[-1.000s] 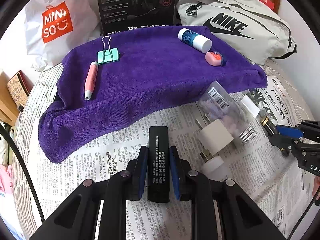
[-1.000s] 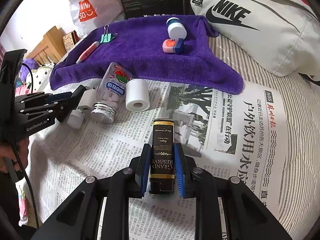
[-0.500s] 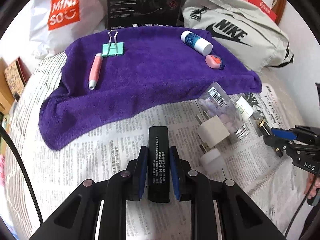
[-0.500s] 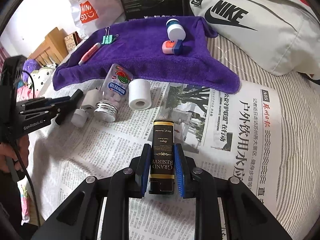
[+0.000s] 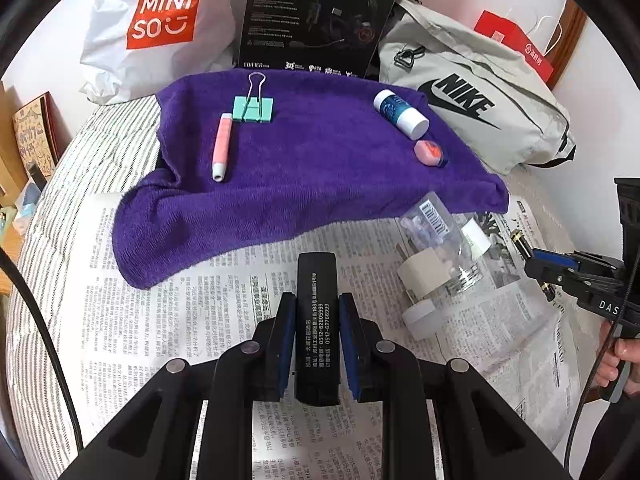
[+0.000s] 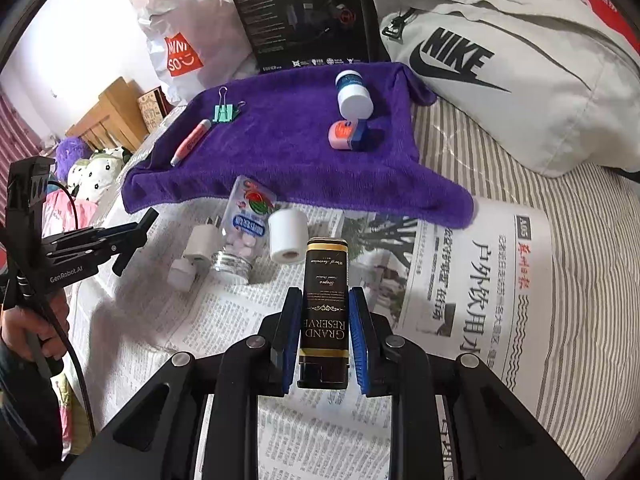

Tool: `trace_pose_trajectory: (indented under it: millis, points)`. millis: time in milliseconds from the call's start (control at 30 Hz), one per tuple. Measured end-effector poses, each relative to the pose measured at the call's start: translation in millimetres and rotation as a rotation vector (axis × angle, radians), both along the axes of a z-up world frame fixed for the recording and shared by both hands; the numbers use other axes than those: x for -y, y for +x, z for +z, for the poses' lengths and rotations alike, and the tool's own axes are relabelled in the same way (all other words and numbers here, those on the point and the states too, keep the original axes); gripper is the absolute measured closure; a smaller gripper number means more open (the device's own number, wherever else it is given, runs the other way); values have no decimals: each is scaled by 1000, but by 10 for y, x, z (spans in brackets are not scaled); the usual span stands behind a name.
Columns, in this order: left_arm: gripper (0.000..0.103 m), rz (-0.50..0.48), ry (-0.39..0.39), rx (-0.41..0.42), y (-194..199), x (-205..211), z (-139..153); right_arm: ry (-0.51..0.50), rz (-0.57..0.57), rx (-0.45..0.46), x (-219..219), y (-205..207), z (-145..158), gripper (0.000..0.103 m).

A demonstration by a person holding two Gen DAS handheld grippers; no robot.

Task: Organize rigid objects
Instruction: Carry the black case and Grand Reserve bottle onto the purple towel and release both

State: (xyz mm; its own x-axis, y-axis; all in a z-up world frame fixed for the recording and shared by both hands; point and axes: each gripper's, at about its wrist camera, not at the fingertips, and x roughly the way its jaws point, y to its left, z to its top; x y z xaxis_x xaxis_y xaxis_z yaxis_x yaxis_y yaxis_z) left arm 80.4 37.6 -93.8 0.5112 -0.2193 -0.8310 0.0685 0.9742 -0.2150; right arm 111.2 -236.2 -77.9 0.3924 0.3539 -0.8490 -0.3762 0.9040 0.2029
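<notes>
My left gripper (image 5: 315, 312) is shut on a flat black box (image 5: 317, 300) printed with white text, held above the newspaper. My right gripper (image 6: 324, 312) is shut on a black and gold tube (image 6: 325, 292) marked GRAND RESERVE. A purple towel (image 5: 304, 176) lies ahead with a pink pen (image 5: 221, 146), a green binder clip (image 5: 253, 109), a blue and white bottle (image 5: 400, 114) and a pink eraser (image 5: 429, 153) on it. On the newspaper lie a clear pill bottle (image 6: 246, 224), a white plug adapter (image 6: 200, 242) and a white tape roll (image 6: 287, 235).
A newspaper (image 6: 480, 280) covers a striped bed. Behind the towel stand a black headset box (image 5: 316, 20), a white Miniso bag (image 5: 160, 28) and a grey Nike bag (image 5: 472, 96). Plush toys (image 6: 96, 164) sit at far left in the right wrist view.
Both grippers have risen and drawn back with their objects, so the towel and its items look farther off. The things on the newspaper have not moved.
</notes>
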Motion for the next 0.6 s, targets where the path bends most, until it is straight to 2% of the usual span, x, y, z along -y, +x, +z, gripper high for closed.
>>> trace_pose_trajectory:
  millis: [600]
  points:
    - [82, -6, 2, 69, 345, -132, 356, 20, 25, 70, -269, 611, 371, 79]
